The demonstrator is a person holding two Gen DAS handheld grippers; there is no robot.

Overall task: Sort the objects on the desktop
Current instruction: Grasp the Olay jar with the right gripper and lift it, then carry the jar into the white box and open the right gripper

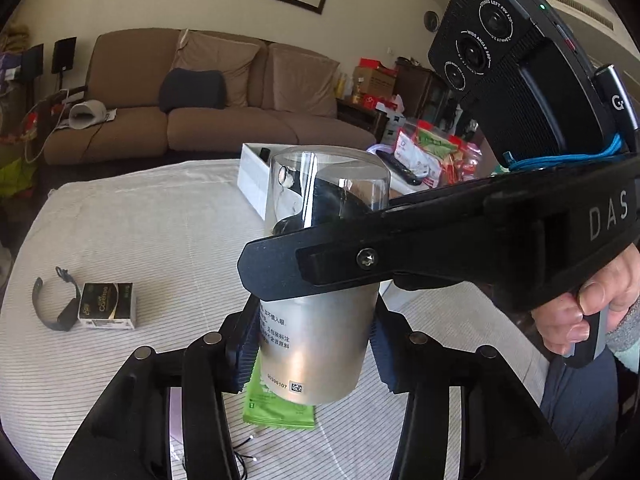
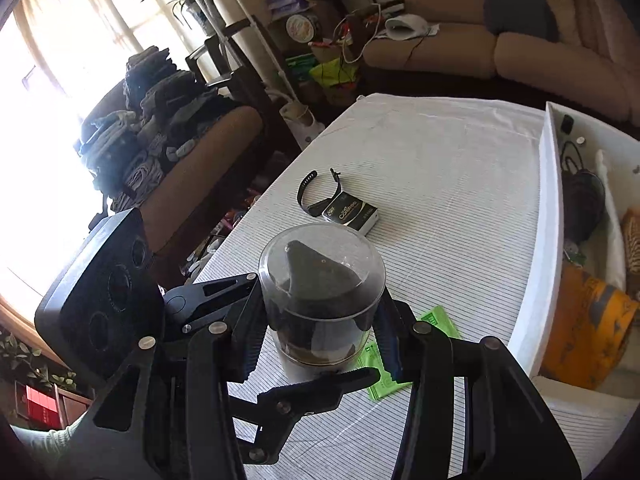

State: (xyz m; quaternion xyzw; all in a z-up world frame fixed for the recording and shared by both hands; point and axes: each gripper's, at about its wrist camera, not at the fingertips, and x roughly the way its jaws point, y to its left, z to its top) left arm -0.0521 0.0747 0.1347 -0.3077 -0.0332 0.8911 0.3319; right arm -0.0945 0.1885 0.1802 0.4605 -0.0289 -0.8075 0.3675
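A silver spray can point(image 1: 316, 344) with a clear plastic cap point(image 1: 332, 184) is held upright above the striped cloth. My left gripper point(image 1: 314, 344) is shut on its silver body. My right gripper point(image 2: 318, 336) is shut on the clear cap point(image 2: 322, 276), and its finger point(image 1: 320, 264) crosses the can in the left wrist view. A green packet point(image 1: 280, 412) lies on the cloth under the can and also shows in the right wrist view point(image 2: 436, 320). A black wristband point(image 2: 316, 192) and a small black-and-white box point(image 2: 352, 212) lie farther out.
A white storage box point(image 2: 548, 216) at the right holds cables, an orange bag and other items. The striped tablecloth point(image 1: 160, 232) covers the table. A brown sofa point(image 1: 200, 120) stands behind, with clutter and snack bags point(image 1: 432, 152) at the back right.
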